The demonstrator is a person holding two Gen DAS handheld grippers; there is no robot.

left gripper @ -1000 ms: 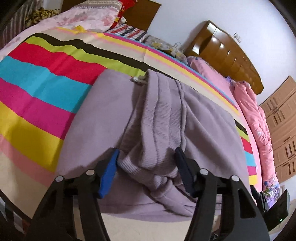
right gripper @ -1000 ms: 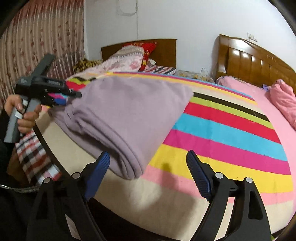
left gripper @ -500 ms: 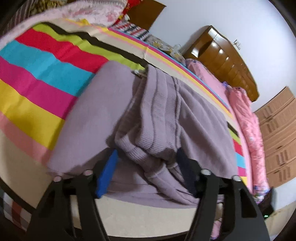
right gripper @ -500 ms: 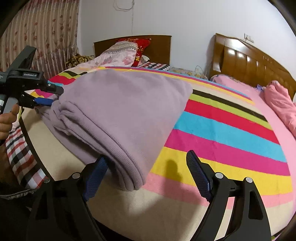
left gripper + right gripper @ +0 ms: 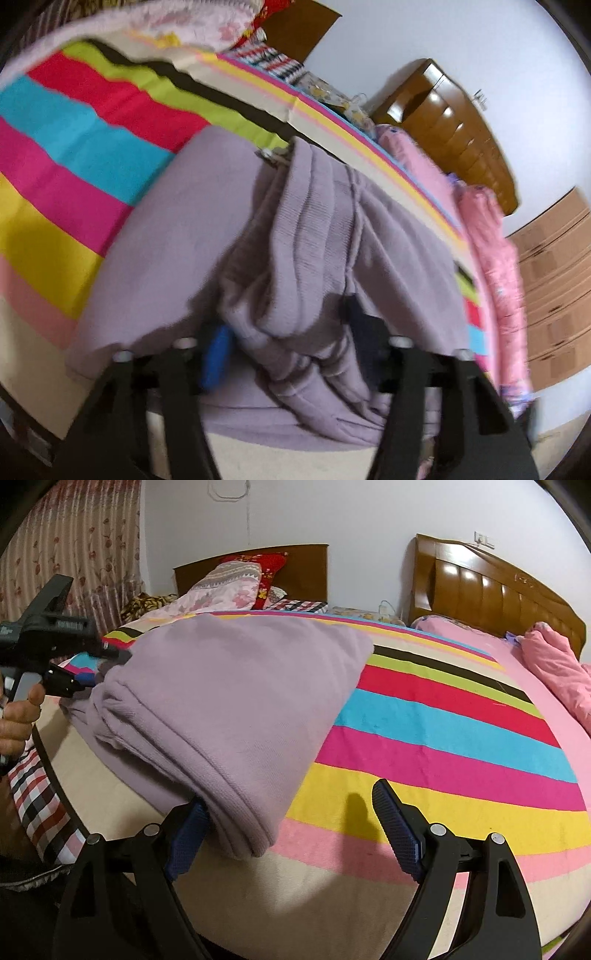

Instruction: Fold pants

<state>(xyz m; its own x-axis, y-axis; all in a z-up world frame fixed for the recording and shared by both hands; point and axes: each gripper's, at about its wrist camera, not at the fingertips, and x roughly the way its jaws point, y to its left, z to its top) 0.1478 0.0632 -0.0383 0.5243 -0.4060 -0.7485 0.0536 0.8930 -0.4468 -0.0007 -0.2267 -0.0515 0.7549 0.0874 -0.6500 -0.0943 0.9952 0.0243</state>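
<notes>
The pants (image 5: 236, 701), a folded lilac knit bundle, lie on the striped bedspread (image 5: 461, 738) near the bed's front edge, taking up the centre and the 9 o'clock half of the right wrist view. Their ribbed edge layers run down toward 6 o'clock, stacked one over another.

The right gripper (image 5: 295, 834) sits at 6 o'clock in its own view with its jaws spread wide; the left blue pad touches the near corner of the pants, while the right pad stands apart over bare bedspread, casting a small shadow.

The left gripper (image 5: 85, 668) shows at 9 o'clock in the right wrist view, held by a hand (image 5: 18, 716), its tip at the far corner of the bundle. In the blurred left wrist view its jaws stand apart with bunched folds of the pants (image 5: 303, 266) between them; whether the pads actually pinch the cloth I cannot tell.

A pink quilt (image 5: 554, 672) lies at 2 o'clock beside a wooden headboard (image 5: 491, 587)
</notes>
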